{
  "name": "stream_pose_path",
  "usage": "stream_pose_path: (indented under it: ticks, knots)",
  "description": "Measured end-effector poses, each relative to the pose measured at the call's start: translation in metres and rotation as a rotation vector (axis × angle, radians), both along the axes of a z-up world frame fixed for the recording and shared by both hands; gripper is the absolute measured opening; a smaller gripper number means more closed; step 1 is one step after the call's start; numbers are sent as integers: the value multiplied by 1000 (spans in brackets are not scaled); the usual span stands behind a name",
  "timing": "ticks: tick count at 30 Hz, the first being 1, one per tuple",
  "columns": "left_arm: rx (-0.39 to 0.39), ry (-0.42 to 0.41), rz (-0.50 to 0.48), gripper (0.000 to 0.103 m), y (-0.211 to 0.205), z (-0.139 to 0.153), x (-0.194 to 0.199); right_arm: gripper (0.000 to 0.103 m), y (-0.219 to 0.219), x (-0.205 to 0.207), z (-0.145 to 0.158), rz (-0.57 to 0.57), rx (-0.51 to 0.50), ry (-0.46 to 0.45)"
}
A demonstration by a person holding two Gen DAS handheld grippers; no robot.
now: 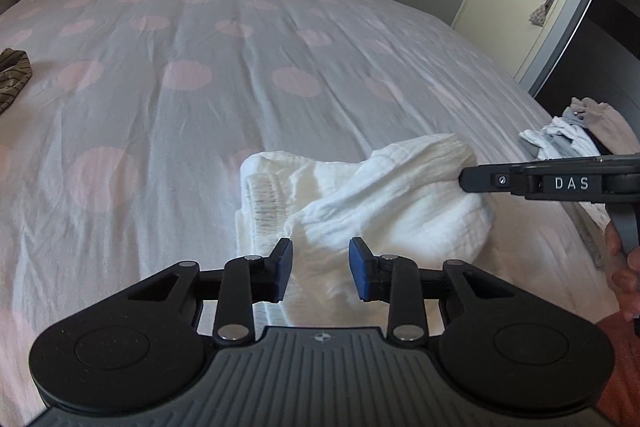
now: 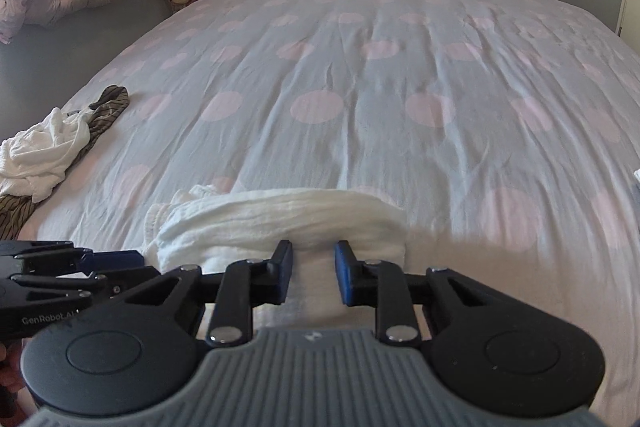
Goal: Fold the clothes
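White muslin garment [image 1: 360, 195] lies bunched on the bed [image 1: 180, 75], just ahead of both grippers, long axis crosswise. Left gripper [image 1: 320, 269] and right gripper [image 2: 313, 273] hang spread and empty. Right seems nearer. Its near hem is hidden behind the pads [image 2: 285, 275].

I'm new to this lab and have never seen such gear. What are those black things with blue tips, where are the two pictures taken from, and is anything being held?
They are hand-held tools a person squeezes, each with a camera looking along its fingers. One picture looks over the left gripper, the other over the right gripper. Both hang over a white garment rumpled on a bed cover with pink dots. Both stand open with cloth showing in the gap, so nothing looks gripped. More clothes lie in a heap at the bed's edge.
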State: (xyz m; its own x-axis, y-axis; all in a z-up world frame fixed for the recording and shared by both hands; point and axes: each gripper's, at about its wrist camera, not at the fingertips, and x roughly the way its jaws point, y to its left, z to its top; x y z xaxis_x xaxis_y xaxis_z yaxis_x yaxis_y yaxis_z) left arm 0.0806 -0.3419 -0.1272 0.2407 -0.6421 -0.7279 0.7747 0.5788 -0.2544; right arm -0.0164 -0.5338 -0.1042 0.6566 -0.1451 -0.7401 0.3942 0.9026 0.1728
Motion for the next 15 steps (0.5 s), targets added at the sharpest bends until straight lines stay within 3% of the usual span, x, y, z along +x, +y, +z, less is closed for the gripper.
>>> stream_pose_path:
  ticks: [4, 9, 15]
  knots:
    - [23, -9, 59, 25, 5, -14, 14, 22, -20, 28, -24, -5, 44, 18]
    - [5, 83, 82, 29, 8, -32, 28, 21, -28, 50, -52, -1, 56, 44]
    - [-12, 56, 72, 30, 9, -25, 27, 23, -40, 49, -49, -24, 120, 3]
